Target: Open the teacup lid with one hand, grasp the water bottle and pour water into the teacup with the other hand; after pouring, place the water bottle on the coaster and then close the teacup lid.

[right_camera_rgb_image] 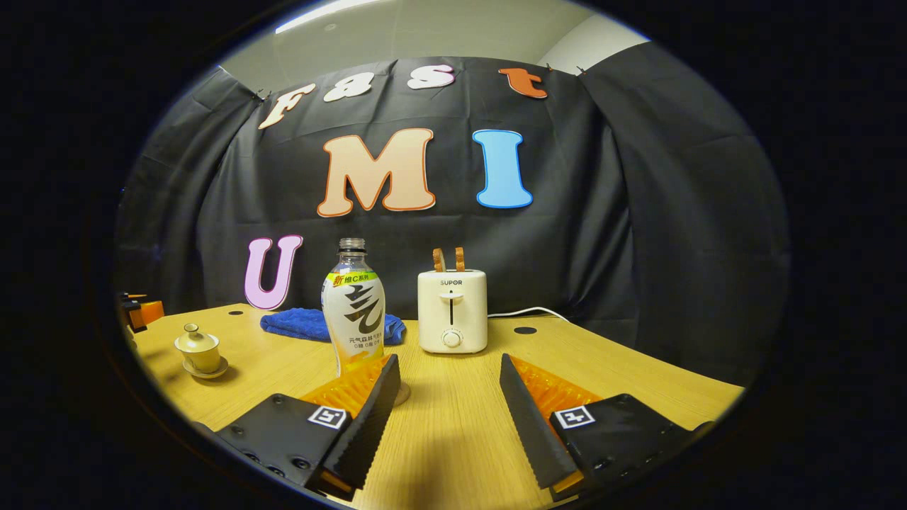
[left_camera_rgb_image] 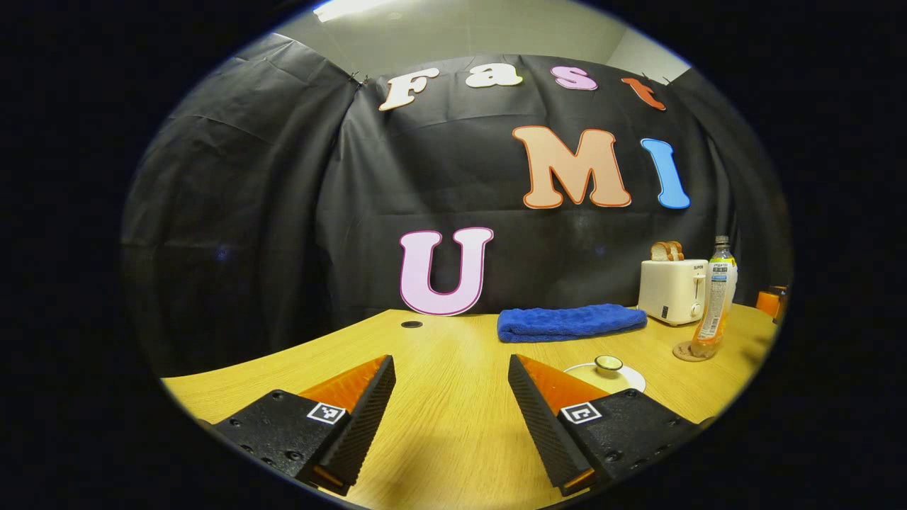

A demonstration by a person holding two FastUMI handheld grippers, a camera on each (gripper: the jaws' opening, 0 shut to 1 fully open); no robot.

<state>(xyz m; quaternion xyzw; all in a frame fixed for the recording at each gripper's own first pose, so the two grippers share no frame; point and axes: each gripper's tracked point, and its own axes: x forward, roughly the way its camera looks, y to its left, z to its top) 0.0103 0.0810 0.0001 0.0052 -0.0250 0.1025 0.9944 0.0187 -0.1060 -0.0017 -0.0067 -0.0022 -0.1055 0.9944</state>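
Wood-grain tan table (right_camera_rgb_image: 460, 425), deep blue towel (left_camera_rgb_image: 570, 322), cream toaster (right_camera_rgb_image: 452, 310) with brown toast (right_camera_rgb_image: 449, 259) – bottle (right_camera_rgb_image: 354, 312) is clear with a white-and-green label, orange drink at the bottom – pale yellowish teacup (right_camera_rgb_image: 200, 348).

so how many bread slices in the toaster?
2, both upright in the slots of the toaster, side by side: bread slices. Any slice sunk deeper would be hidden.

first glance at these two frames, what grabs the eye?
The water bottle stands upright on its coaster, close ahead of the right gripper, jaws open. Behind it sit a white toaster with bread and a blue towel. The lidded teacup stands far left.
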